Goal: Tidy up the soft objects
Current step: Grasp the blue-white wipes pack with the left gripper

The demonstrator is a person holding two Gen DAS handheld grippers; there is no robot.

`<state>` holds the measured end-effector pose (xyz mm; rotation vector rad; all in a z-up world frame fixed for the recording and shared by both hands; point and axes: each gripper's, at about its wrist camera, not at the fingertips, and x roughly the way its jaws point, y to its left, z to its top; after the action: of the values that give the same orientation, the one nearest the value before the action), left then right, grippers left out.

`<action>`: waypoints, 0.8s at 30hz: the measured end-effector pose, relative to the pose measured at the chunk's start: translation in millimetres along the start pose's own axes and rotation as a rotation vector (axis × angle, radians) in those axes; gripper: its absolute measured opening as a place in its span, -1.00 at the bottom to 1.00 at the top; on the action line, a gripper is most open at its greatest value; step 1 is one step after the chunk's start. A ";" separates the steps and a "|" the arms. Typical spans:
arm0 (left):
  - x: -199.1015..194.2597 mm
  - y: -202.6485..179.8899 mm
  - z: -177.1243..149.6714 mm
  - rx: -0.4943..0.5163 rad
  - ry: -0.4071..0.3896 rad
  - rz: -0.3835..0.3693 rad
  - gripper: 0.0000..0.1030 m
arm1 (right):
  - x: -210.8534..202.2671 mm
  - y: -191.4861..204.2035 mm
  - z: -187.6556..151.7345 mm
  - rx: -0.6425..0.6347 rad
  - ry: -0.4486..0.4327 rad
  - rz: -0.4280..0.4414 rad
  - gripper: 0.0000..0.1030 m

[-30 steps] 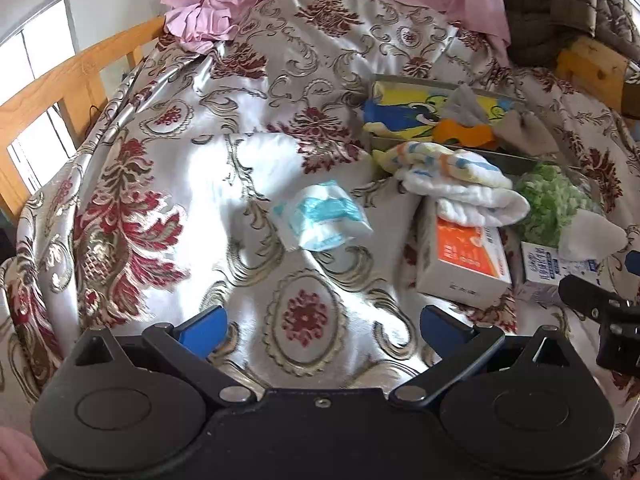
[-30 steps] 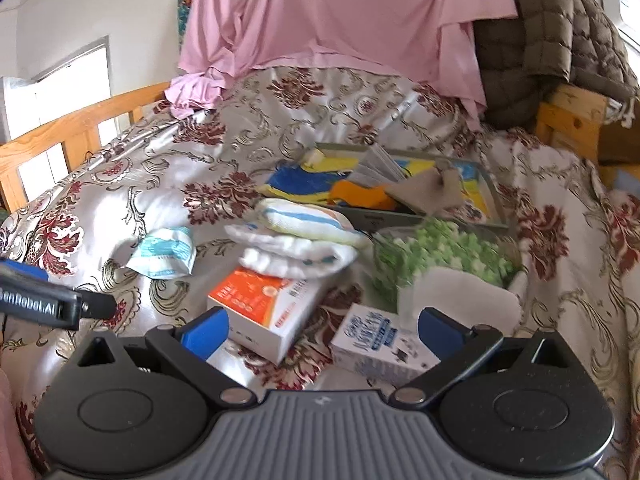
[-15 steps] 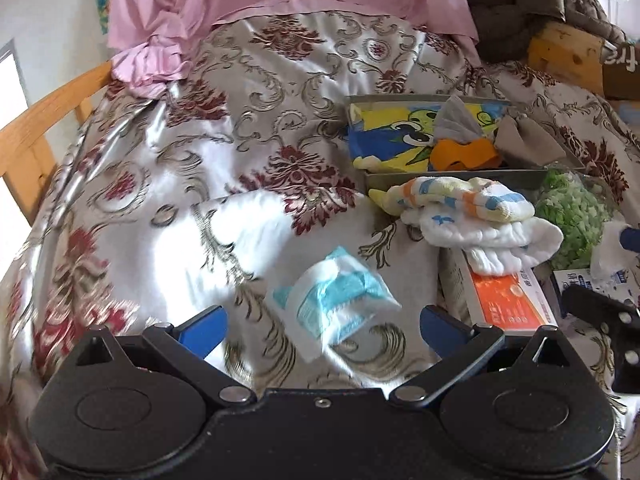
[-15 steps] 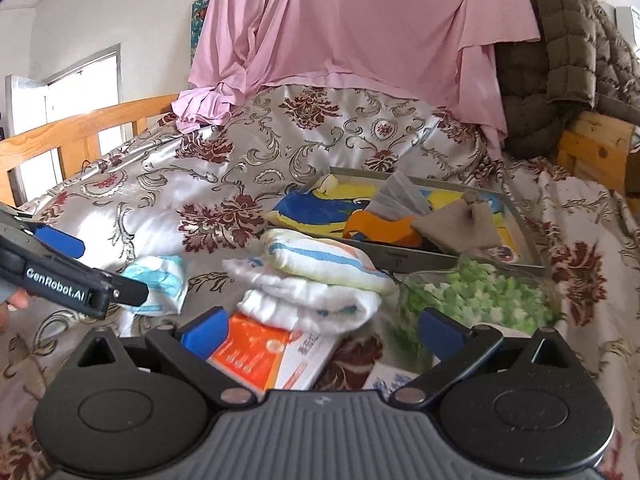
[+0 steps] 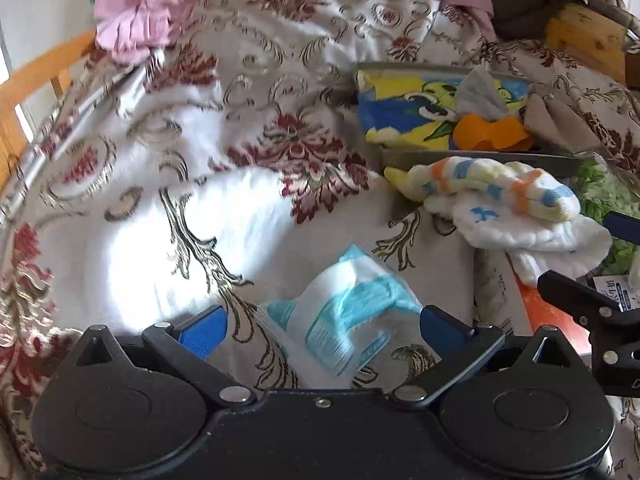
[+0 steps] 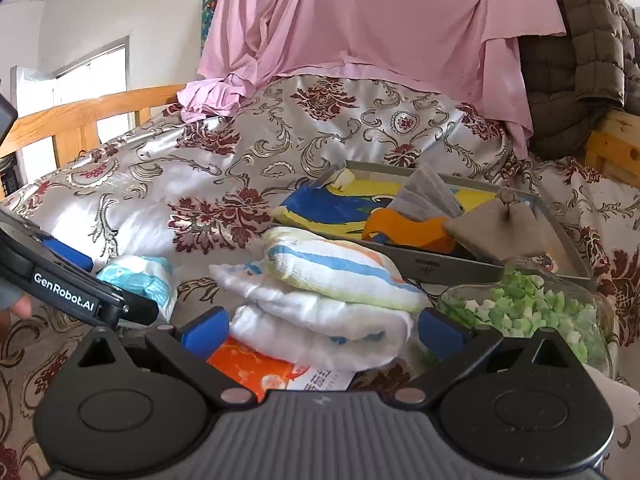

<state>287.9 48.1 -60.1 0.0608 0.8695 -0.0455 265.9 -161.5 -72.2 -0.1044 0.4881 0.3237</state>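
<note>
A white and light-blue soft pack (image 5: 344,312) lies on the patterned bedspread, between the open fingers of my left gripper (image 5: 320,326), which do not press it. The same soft pack (image 6: 140,278) shows at the left of the right wrist view, behind the left gripper's finger (image 6: 80,292). Two folded towels (image 6: 324,292), a striped one stacked on a white one, sit between the open fingers of my right gripper (image 6: 322,330). The folded towels (image 5: 516,208) lie right of the pack. A grey tray (image 6: 452,270) behind holds a blue-yellow cloth (image 6: 332,208), an orange piece and grey cloths.
An orange and white box (image 6: 272,372) lies under the towels. A clear bowl of green bits (image 6: 528,308) stands at the right. Pink fabric (image 6: 360,20) and a brown quilted jacket (image 6: 576,60) hang behind. A wooden bed rail (image 6: 80,116) runs along the left.
Both grippers have moved forward and down. The soft pack now lies between the left fingers, and the towels between the right fingers. Both stay open.
</note>
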 end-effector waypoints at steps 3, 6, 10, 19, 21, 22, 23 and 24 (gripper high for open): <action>5.9 4.4 1.8 -0.026 0.011 -0.017 0.98 | 4.3 -3.3 0.0 0.025 0.005 0.006 0.99; 9.3 7.2 4.1 -0.053 0.002 -0.035 0.98 | 6.1 -5.8 0.6 0.040 0.003 0.017 0.97; 14.3 7.9 4.9 -0.062 -0.002 -0.051 0.91 | 8.1 -5.8 1.1 0.044 0.009 0.032 0.90; 17.3 3.6 2.1 -0.028 0.019 -0.104 0.30 | 7.5 -4.0 -0.3 0.045 0.015 0.044 0.81; 17.1 3.2 1.9 -0.028 0.023 -0.108 0.24 | 7.7 -4.0 -0.3 0.049 0.018 0.050 0.78; 16.6 3.4 1.6 -0.029 0.021 -0.110 0.20 | 7.7 -4.3 -0.3 0.051 0.020 0.054 0.77; 16.1 3.3 1.5 -0.029 0.017 -0.108 0.18 | 7.7 -4.0 -0.3 0.053 0.024 0.058 0.76; 15.6 3.4 1.4 -0.030 0.015 -0.108 0.14 | 7.7 -3.9 -0.2 0.054 0.028 0.063 0.76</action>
<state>299.2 51.2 -71.0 -0.0137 0.8875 -0.1332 273.5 -163.1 -76.0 -0.0417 0.5283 0.3706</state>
